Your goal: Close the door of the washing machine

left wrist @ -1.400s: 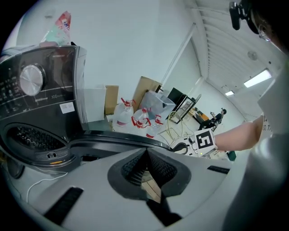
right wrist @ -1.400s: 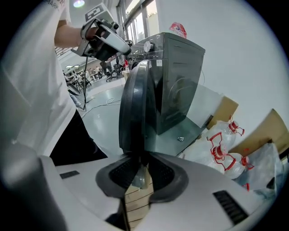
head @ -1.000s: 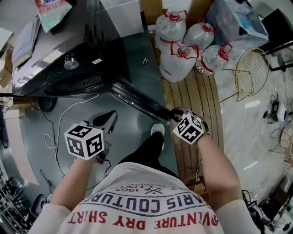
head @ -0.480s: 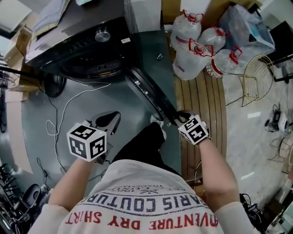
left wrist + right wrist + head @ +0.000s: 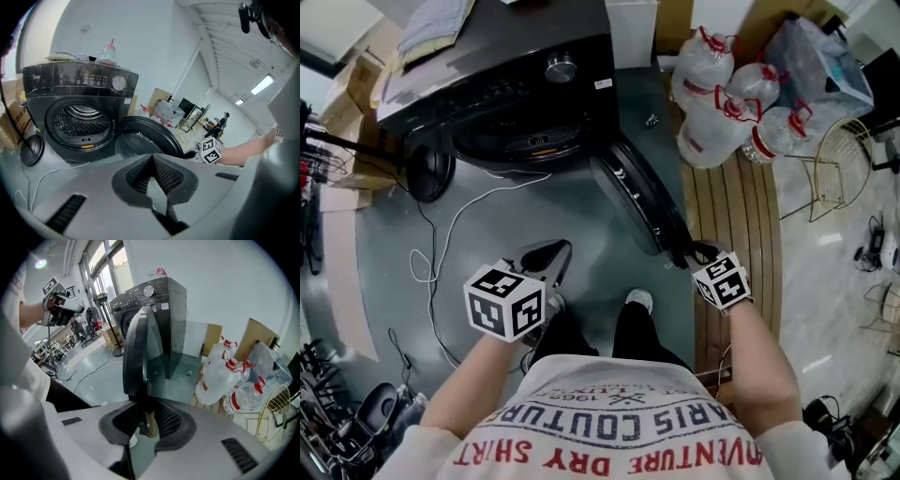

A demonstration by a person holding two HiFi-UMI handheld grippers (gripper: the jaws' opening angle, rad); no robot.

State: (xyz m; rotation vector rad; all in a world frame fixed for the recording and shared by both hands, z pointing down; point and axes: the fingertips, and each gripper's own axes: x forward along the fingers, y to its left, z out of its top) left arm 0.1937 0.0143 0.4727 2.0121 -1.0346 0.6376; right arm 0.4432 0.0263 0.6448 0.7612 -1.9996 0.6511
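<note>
Straight ahead on the grey floor (image 5: 572, 220), the washing machine (image 5: 516, 103) is standing with its round door (image 5: 639, 197) swung wide open, the free edge pointing toward the person's right side. The right gripper (image 5: 698, 255) is clamping that free edge. Its fingers (image 5: 169, 421) are pressing on the dark rim from both sides, and the door is running edge-on away from them toward the machine. The left gripper (image 5: 546, 258) is hovering over the floor, well apart from the door and aimed toward the open drum (image 5: 83, 121). Its fingers (image 5: 139, 175) are clenched together with nothing between them. Several big water bottles (image 5: 722, 103) are sitting at the far end of the wooden slats (image 5: 727, 216) that are lying just beside the door.
</note>
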